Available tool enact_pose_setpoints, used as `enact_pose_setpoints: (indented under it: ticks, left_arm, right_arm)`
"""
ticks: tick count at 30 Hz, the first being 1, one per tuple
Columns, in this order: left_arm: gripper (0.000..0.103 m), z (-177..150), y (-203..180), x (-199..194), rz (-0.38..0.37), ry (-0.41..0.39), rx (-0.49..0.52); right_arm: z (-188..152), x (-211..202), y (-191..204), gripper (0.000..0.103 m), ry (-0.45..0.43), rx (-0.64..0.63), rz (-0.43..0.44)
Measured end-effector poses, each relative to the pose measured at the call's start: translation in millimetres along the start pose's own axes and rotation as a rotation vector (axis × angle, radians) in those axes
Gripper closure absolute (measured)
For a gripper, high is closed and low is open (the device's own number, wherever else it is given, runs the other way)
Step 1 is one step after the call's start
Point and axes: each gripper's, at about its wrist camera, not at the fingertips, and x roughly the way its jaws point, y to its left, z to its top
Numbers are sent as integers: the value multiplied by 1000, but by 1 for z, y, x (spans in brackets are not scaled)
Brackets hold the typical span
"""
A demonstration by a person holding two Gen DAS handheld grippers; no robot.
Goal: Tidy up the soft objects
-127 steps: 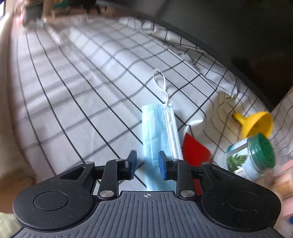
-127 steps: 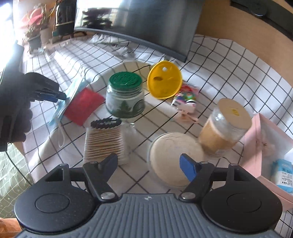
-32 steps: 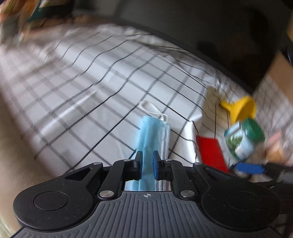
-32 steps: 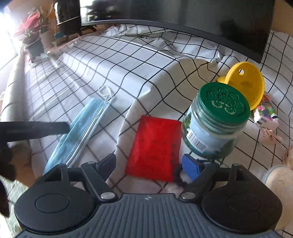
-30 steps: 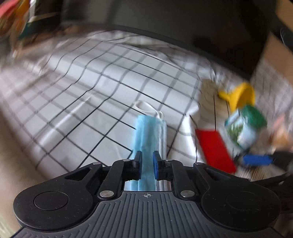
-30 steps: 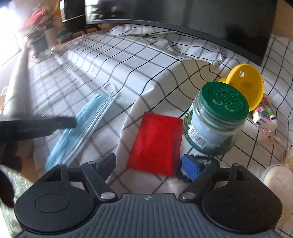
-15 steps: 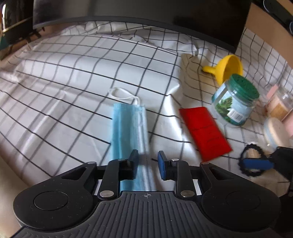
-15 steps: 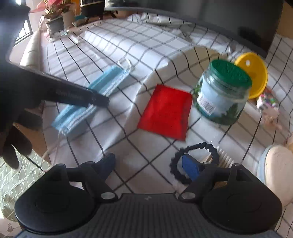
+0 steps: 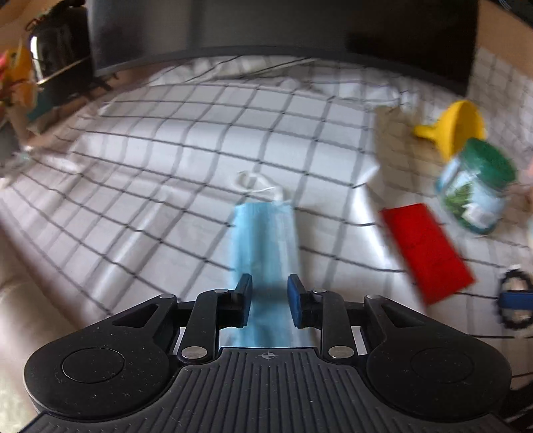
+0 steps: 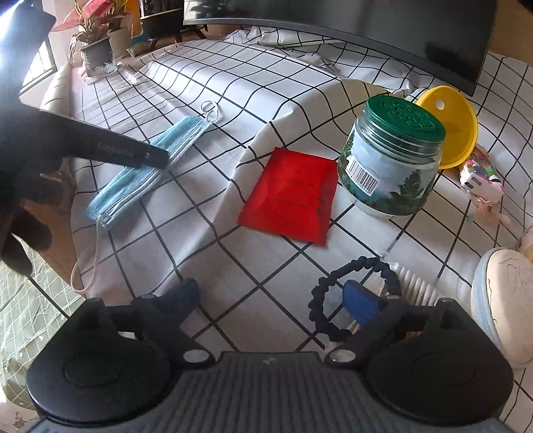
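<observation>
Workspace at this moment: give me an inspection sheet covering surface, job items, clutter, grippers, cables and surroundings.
Surface: white black-grid tablecloth, wrinkled.
Job's things: blue face mask lying flat near the table edge, one ear loop hanging over it; black scrunchie on the cloth.
Clutter: red packet; green-lidded jar; yellow funnel; cotton pads; round lidded tub.
Grippers: left hand-held gripper open, fingers either side of the mask; right hand-held gripper open, one finger inside the scrunchie.
Cables: nothing seen.
Surroundings: dark monitor; potted plant.
</observation>
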Motion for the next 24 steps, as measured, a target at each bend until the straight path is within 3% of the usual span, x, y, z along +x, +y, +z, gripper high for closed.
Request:
enact_pose_setpoints:
  ticks: [3,5,7,10,12,16,24]
  left_arm:
    - [76,2,3,4,2,6,-5]
    - [69,4,7,5,-28,14,-44]
    - [45,7,14,6,-97,24,-106]
    - [25,8,17,9,-158,31,-155]
    - [19,7,12,10,-170,30,-129]
    - [18,3,3,9,-124,15,-78]
    - [18,3,12,9,-131,15,-88]
  right_arm:
    - [-1,1,-1,7,-1,-1,1]
    - [-1,1,-1,4,-2,1,0]
    - [-1,2,-2,2,-3,3,-2]
    - [-3,3,-1,0,-12,2,-5]
    - [-4,3,-1,0,-21,3,-8]
    - [-5,3,0,0,-25,1,-8]
    - [0,5,-1,0,2,-8,2]
